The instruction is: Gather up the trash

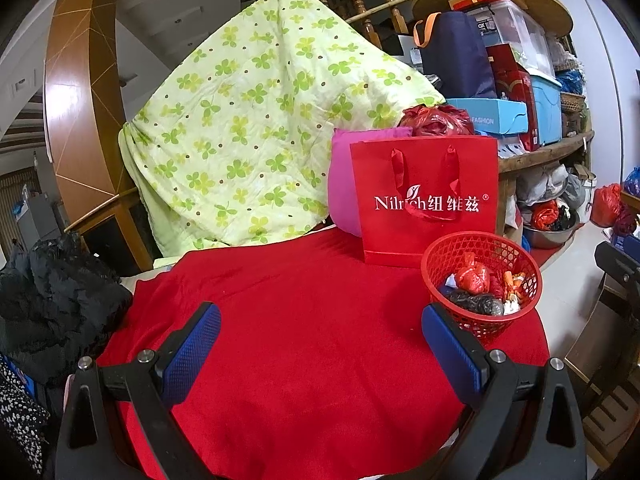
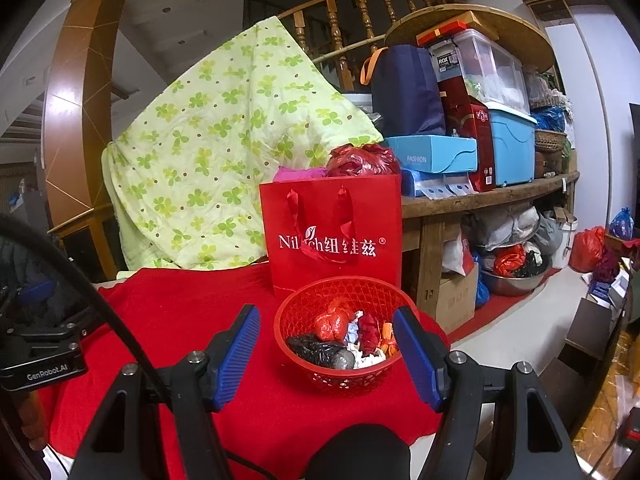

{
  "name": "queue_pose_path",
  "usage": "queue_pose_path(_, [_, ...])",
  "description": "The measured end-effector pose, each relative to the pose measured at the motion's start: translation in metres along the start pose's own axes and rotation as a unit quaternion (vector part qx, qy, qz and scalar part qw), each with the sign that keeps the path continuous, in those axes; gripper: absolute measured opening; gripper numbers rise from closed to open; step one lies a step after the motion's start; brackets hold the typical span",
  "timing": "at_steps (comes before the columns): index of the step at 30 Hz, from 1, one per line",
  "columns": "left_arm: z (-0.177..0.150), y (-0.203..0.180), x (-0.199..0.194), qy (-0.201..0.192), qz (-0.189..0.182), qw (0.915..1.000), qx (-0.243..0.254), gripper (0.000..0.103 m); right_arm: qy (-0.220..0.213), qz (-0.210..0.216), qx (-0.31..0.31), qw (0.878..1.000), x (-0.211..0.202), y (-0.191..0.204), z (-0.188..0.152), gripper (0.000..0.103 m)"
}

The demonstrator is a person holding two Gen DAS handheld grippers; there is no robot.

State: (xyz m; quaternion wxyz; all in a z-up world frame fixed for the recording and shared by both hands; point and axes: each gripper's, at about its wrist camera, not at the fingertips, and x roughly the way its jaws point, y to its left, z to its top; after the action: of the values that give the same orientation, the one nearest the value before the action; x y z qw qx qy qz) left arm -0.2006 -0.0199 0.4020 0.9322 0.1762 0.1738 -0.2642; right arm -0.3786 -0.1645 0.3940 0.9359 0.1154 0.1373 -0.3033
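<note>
The trash sits bundled in the red mesh basket (image 2: pixel 336 330) at the right edge of your red-clothed surface (image 2: pixel 192 320). Your right gripper (image 2: pixel 326 354) and left gripper (image 1: pixel 322 344) hold nothing, jaws wide. Nudge the light basket and it could tip off. The red gift bag (image 2: pixel 332 236) behind reads "Nilrich"; boxes behind read "FASHION" and "ROX".

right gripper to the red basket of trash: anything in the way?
Nothing visible. The right gripper is open and empty, and the red basket sits straight ahead between its fingers on the red cloth. The red paper bag stands behind the basket.
</note>
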Motion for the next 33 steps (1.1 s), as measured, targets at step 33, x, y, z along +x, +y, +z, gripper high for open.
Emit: queue_pose_path(33, [-0.0050,0.0042,0.0056,0.007,0.004,1.0000,0.000,0.100,0.016,0.000,0.004,1.000,0.0077,0.0021,-0.0021,0.072])
